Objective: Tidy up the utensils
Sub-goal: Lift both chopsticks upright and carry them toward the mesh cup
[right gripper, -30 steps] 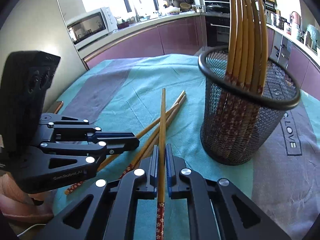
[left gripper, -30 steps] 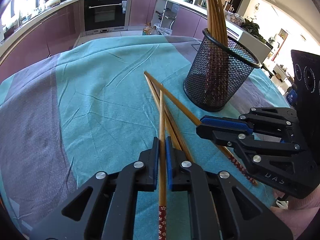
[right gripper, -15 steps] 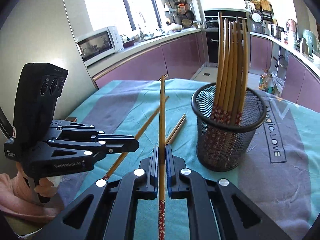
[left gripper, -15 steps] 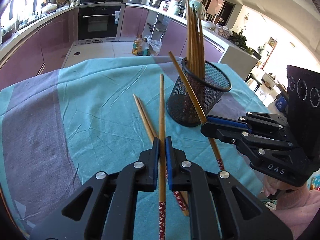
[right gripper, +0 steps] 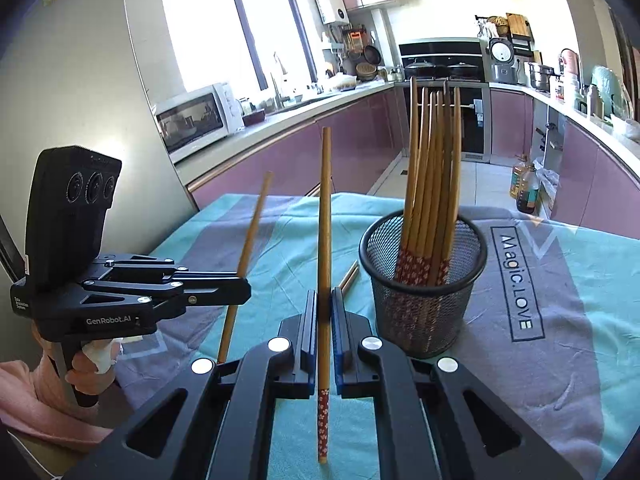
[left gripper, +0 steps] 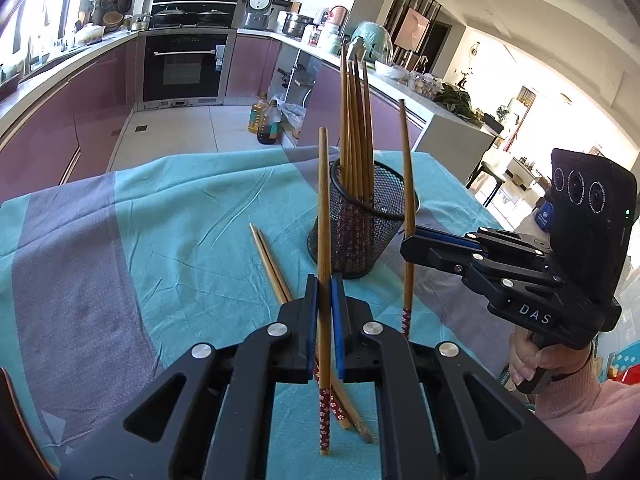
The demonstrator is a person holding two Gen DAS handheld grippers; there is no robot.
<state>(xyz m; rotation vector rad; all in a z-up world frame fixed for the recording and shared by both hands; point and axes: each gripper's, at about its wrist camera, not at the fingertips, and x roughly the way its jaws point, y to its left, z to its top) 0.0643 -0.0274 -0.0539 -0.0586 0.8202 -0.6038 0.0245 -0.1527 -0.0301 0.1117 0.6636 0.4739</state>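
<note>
Two chopsticks are now raised off the bench beside the mesh holder (left gripper: 362, 232): left gripper (left gripper: 324, 292) clenched on one chopstick (left gripper: 323, 208), right gripper (right gripper: 324, 308) on another (right gripper: 325, 216). Both lay lower earlier; two loose chopsticks (left gripper: 270, 264) remain on the cloth (left gripper: 160, 240).

A teal-and-grey cloth (left gripper: 168, 240) covers the table. Behind: oven (left gripper: 182, 66), microwave (right gripper: 196, 118), oil bottles (left gripper: 266, 122), perhaps a rice cooker (left gripper: 259, 8).
</note>
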